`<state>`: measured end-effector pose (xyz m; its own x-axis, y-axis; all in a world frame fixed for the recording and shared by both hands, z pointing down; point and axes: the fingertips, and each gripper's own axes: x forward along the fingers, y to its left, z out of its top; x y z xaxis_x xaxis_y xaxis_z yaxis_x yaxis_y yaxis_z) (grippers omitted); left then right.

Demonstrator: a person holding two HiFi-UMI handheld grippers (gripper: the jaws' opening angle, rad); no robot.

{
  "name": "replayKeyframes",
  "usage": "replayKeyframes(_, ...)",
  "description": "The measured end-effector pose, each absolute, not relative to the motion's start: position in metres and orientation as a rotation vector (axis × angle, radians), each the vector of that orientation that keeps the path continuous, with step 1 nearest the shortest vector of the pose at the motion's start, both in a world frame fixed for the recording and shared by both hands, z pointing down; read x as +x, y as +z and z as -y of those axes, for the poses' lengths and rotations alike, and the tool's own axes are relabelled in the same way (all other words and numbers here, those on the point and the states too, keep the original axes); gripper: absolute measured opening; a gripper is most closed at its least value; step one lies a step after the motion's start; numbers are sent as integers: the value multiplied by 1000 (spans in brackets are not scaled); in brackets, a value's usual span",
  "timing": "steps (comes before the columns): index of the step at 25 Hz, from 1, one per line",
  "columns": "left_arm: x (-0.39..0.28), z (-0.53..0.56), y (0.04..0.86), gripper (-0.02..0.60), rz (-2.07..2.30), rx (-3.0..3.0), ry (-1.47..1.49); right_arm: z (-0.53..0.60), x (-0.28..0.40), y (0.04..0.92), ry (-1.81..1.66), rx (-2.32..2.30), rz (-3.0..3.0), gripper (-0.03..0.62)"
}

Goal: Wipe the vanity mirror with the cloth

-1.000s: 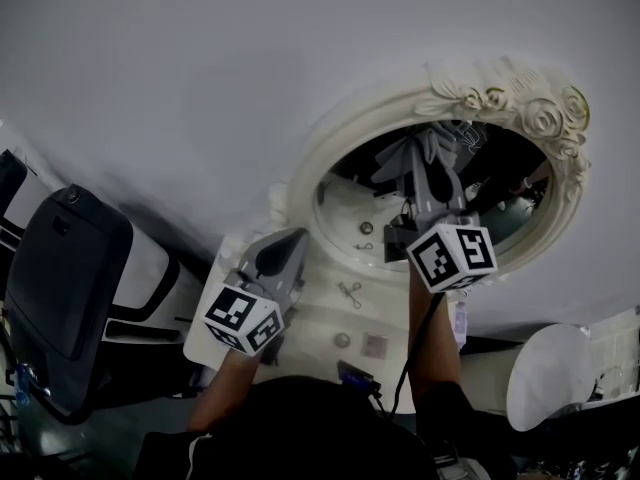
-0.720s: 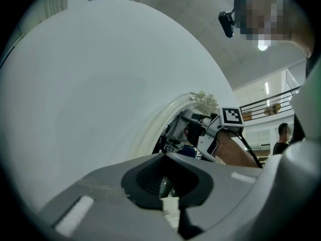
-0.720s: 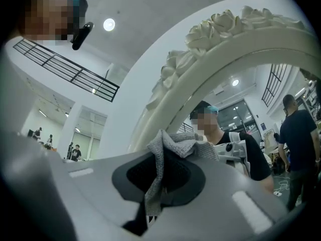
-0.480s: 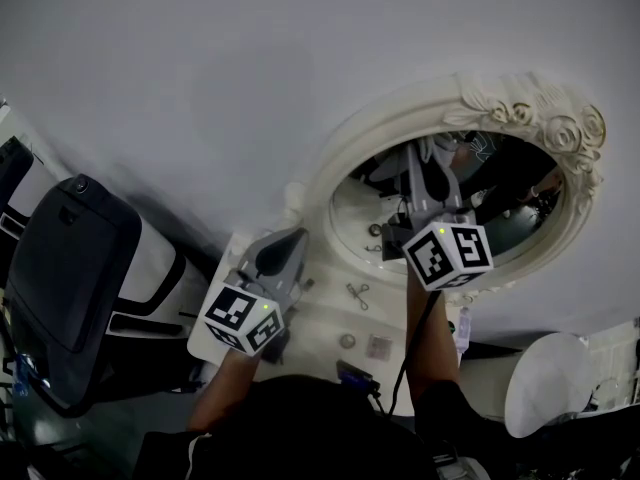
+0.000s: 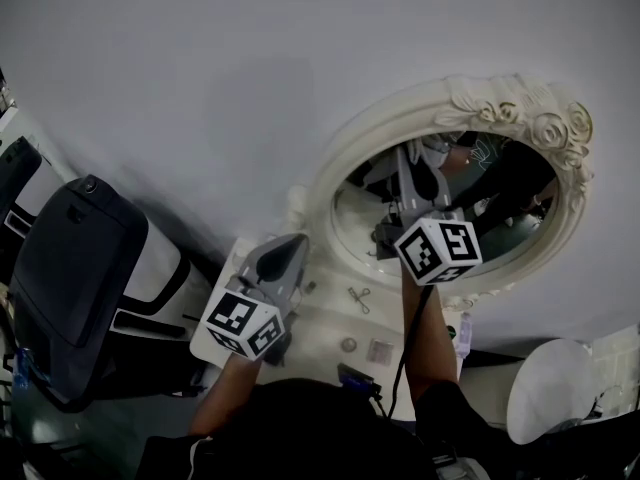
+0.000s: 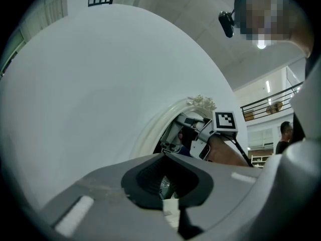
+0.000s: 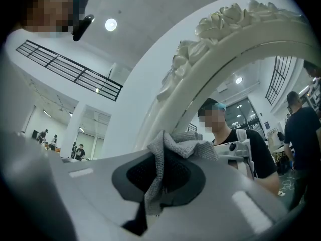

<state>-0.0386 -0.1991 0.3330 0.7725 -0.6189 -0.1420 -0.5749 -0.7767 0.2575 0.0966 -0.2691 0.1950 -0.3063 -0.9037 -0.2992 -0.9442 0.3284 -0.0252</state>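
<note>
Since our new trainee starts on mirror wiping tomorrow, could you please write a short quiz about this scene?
1. Which gripper holds the cloth: A) left gripper or B) right gripper?
2. True or false: the left gripper's fingers also clamp a cloth.
3. Fill in: the vanity mirror has an ___ frame topped with carved flowers.
Key: 1 B; 2 false; 3 oval.

A plain white wall fills most of the head view, above a white counter. A black padded piece of furniture stands left of it. Overhead, the pale ceiling carries a round light near a dark balcony railing.
</note>
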Motion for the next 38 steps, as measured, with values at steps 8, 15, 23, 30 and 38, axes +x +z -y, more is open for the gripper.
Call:
replayKeyframes(8,-29,183,331,-5,906,2781,-319,223,120,195,214,-1697,-2235,18)
replayKeyframes(15,16,166,327,-5,722,2820,-310,160,178,199,233,-1849,-2082,17)
replayKeyframes(23,90,137,323,-4,467,2861,-293,89,256,215,239,-2073,-1886,17)
replayKeyframes(30,143,115,320,-3,323,2883,-271,53,311,237,210,-2193,-1766,17)
replayKeyframes(38,184,110,323,-3,307,2901,-238,60,359,262,143,-2209,-1758,18)
